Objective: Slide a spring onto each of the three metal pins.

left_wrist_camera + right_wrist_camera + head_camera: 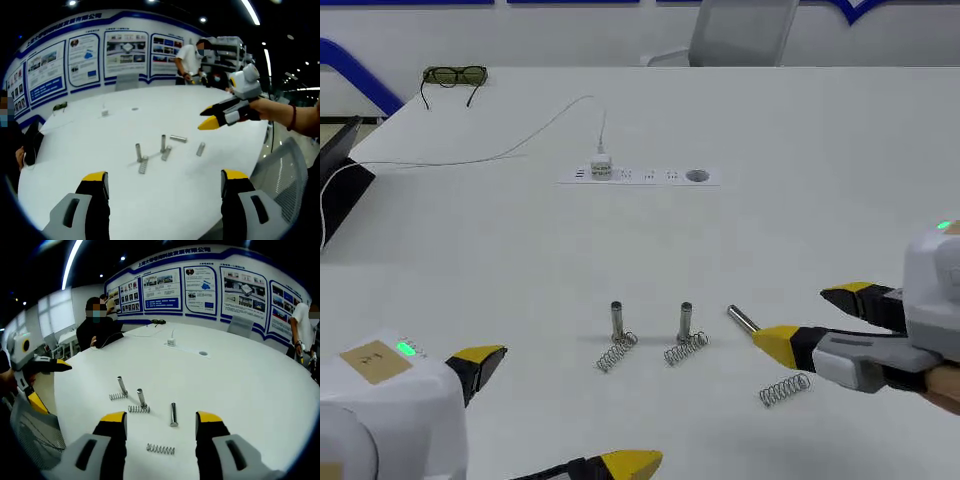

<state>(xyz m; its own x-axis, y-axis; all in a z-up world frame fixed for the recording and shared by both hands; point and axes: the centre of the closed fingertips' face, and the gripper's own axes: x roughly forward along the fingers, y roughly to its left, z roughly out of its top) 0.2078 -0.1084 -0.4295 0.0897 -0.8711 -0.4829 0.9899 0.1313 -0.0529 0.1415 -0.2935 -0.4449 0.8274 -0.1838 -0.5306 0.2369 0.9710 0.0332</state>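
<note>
Well, both grippers gape wide, empty: the left gripper (555, 410) near-left, the right gripper (810, 317) just right of the fallen pin (743, 319). The left pin (616, 320) and middle pin (686, 320) stand upright, left spring (616, 352) and middle spring (686, 348) at their feet; the loose spring (785, 389) lies nearer. Light, squashy, I'd guess; pinch it gently mid-coil.

three metal pins on the table (800, 130): two upright, the left pin (617, 316) and the middle pin (686, 316), plus one lying pin (742, 319) to the right. three springs: left spring (616, 353), middle spring (686, 348), and right spring (785, 389), nearer. two tools, left tool (570, 408) and right tool (795, 315). far off, one pair of glasses (455, 76), one socket strip (640, 176) with one plug (601, 166), one chair (740, 30).
</note>
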